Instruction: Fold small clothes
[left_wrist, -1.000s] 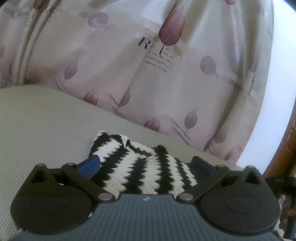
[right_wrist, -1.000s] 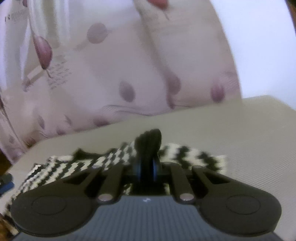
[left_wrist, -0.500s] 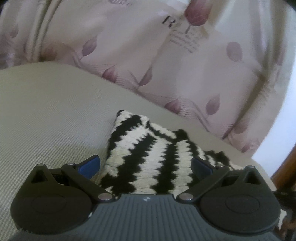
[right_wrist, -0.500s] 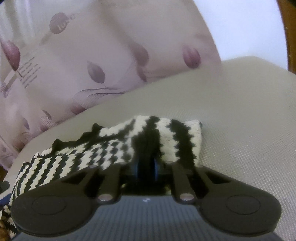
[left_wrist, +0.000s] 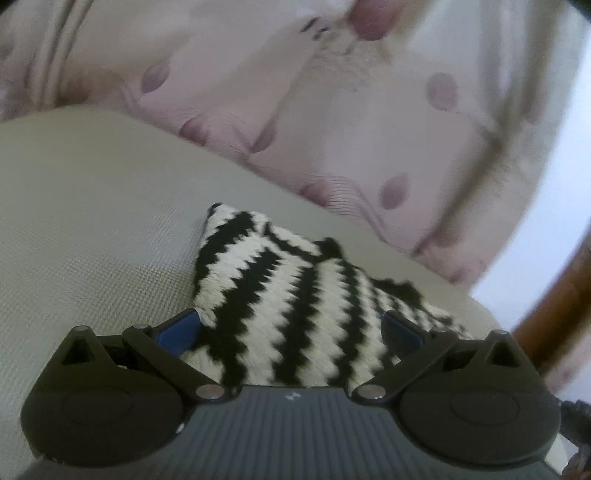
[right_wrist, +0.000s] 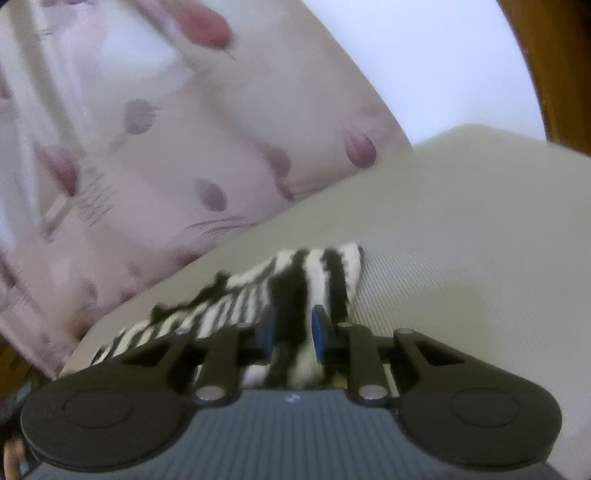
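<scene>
I see the black-and-white zigzag knitted garment (left_wrist: 280, 314) lying doubled on the grey woven surface (left_wrist: 92, 229). My right gripper (right_wrist: 293, 330) is opening around its fold; my left gripper (left_wrist: 291, 328) stands wide. Smoothing remains, I think.

Home bedroom: leaf-print curtain (left_wrist: 332, 122), padded surface (left_wrist: 92, 221).

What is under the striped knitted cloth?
The striped cloth lies on a beige mat. Anything between them is covered. A flowered curtain hangs behind.
</scene>
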